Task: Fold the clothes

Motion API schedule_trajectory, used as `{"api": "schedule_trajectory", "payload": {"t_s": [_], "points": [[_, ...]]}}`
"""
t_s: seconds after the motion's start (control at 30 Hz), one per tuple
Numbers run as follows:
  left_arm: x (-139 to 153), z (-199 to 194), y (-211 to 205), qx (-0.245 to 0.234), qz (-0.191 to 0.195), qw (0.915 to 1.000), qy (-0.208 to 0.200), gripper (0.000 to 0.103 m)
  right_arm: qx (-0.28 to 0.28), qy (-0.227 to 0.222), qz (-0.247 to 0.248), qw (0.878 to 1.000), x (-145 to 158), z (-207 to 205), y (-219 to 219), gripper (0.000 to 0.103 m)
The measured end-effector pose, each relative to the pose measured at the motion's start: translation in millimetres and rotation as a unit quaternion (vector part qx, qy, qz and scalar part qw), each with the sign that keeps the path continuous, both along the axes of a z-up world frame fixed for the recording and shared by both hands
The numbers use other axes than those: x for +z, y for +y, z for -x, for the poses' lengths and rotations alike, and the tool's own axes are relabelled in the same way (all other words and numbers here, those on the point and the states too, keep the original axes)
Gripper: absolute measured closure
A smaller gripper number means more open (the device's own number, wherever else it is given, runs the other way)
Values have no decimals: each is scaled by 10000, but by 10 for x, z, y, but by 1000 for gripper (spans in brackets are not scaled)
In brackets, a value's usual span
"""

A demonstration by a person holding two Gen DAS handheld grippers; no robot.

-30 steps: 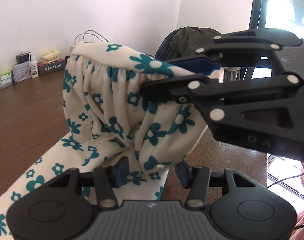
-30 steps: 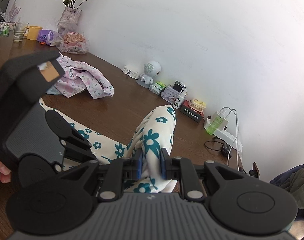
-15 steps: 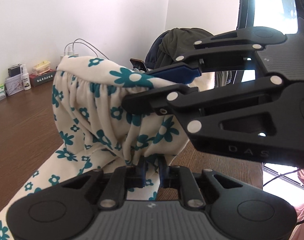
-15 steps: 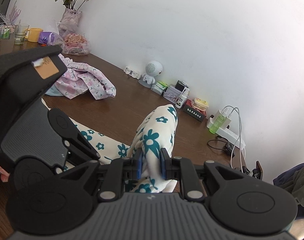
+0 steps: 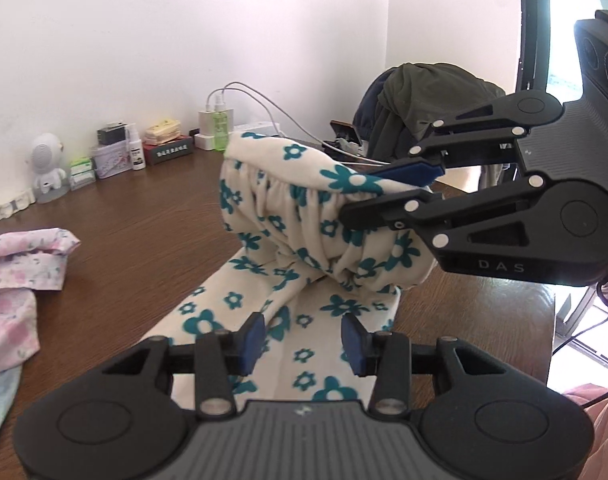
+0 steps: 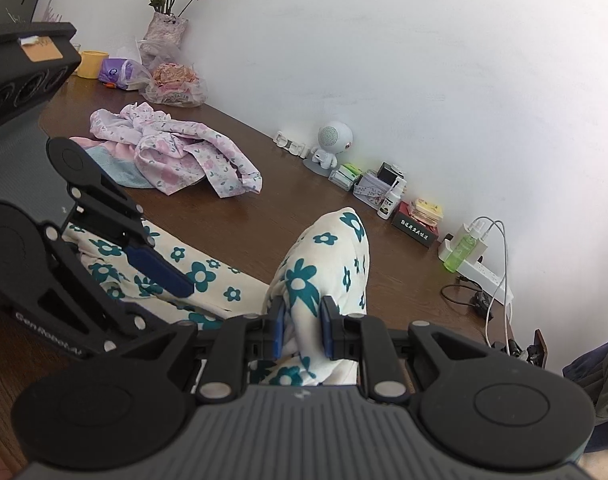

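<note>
The elastic waistband [image 6: 324, 256] of the floral trousers [image 5: 288, 312] was clamped in the right hand-held gripper [image 6: 302, 322], while the left hand-held gripper [image 5: 302, 340], just reopened, was held released above the bench [image 5: 124, 236].

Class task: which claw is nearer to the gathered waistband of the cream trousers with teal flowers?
Right. The right claw is clamped on the waistband, lifting it; the left claw has just opened, apart, above the trouser legs.

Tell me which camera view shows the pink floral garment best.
The right wrist view: the pink floral garment lies whole and crumpled on the wooden table, partly over a light blue cloth. The left wrist view catches only part of it, cut by the left edge.
</note>
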State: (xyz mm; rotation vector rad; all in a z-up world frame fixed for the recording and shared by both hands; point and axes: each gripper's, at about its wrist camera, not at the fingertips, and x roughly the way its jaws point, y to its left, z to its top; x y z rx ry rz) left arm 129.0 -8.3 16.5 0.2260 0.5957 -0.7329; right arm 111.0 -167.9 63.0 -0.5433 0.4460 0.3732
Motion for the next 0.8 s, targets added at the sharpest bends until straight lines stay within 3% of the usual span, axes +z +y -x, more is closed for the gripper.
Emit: {"api": "schedule_trajectory", "payload": {"t_s": [0.13,0.47,0.6,0.8], "points": [[-27,-26,75,145,-90,9998,52,75,108,27,138,9998,-49,32,93,86],[-188,-113,132,171,-309,9989,314,76,485,266,501,9972,-193,101,247,86],[-174,-111,205,250,-139,9990,344,76,596,404,548,9959,-266,95,293,85],[151,-18,287,170,350,9991,-168,77,760,587,565,9938,-403,96,366,83]]}}
